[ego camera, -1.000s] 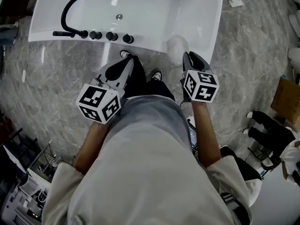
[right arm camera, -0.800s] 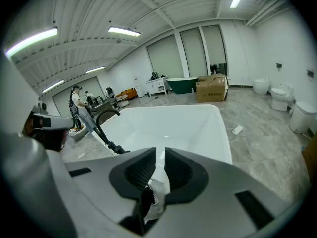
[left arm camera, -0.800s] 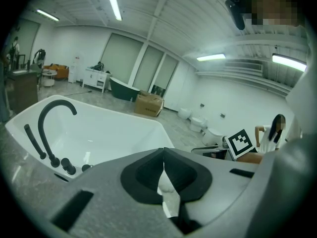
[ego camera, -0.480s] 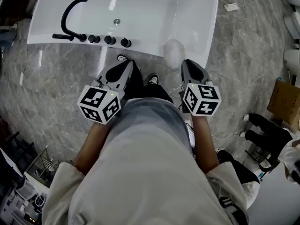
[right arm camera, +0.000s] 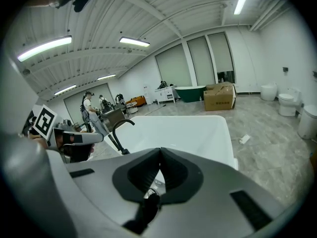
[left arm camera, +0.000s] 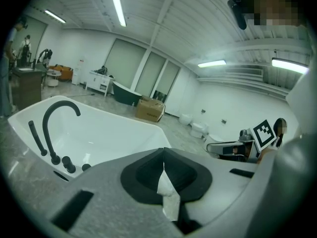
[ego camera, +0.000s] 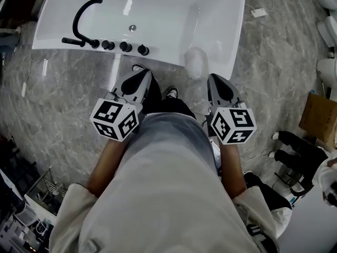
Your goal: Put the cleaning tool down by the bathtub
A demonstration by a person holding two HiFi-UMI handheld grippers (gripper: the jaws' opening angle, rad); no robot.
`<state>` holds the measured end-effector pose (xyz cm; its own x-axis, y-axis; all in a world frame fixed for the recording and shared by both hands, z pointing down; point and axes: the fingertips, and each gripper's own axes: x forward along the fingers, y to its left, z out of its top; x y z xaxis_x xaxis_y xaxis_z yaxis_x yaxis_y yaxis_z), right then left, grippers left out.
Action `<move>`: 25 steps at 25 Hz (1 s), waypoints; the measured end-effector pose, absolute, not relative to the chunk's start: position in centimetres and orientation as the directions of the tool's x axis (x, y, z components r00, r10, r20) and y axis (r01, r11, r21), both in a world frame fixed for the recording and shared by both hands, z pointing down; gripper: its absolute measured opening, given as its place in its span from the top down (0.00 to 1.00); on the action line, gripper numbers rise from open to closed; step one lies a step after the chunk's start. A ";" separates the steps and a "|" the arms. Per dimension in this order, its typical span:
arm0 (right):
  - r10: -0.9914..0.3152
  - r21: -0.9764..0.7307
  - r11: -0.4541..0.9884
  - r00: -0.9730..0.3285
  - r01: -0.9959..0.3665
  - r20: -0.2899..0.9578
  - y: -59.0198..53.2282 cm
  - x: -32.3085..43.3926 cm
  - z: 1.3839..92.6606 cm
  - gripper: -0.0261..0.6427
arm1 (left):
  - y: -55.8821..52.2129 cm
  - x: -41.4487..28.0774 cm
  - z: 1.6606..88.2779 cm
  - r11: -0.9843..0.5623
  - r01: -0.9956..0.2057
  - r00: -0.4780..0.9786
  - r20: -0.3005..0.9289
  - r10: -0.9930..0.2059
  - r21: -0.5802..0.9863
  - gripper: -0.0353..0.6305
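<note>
Cleaning tool (ego camera: 195, 62): white fluffy pad lying on the near rim, towards the right end. Neither gripper is touching it.
Bathtub (ego camera: 158, 15): white, looks empty inside. The black faucet (ego camera: 83, 16) is at the far left end, well apart from the cleaning tool.
Right gripper (ego camera: 212, 79): jaws have just been closing and now meet, with nothing between them. The tip sits near the cleaning tool, with a clear gap.
Change: a second ago that tip was right at the pad. It has since backed off towards the person, and the pad has stayed where it was.
Left gripper (ego camera: 146, 74): jaws together and empty, hanging over the floor (ego camera: 274, 62) in front of the tub.
Task read: release looks done and placement probably counts as finished. A soft pad on a rounded rim could still slide.
</note>
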<state>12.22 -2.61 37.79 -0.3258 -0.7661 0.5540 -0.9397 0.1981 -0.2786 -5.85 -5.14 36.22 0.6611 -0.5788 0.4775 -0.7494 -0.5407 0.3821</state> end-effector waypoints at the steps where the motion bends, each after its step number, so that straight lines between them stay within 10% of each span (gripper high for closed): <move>1: -0.771 -0.277 0.198 -0.324 -0.940 0.549 -2.5 12.2 37.6 0.94 | -5.1 -5.9 36.2 -0.538 -0.752 0.658 0.479 -0.581 0.381 0.93; 25: -0.731 -0.209 0.192 -0.282 -0.959 0.622 -0.2 12.4 38.9 0.94 | -2.9 -5.6 37.3 -0.498 -0.793 0.606 0.543 -0.581 0.352 0.93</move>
<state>12.42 -0.25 38.85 -0.2820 -0.7306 0.6219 -0.9588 0.1921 -0.2091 -5.64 -2.90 37.29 0.6060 -0.5813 0.5430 -0.7927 -0.4978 0.3518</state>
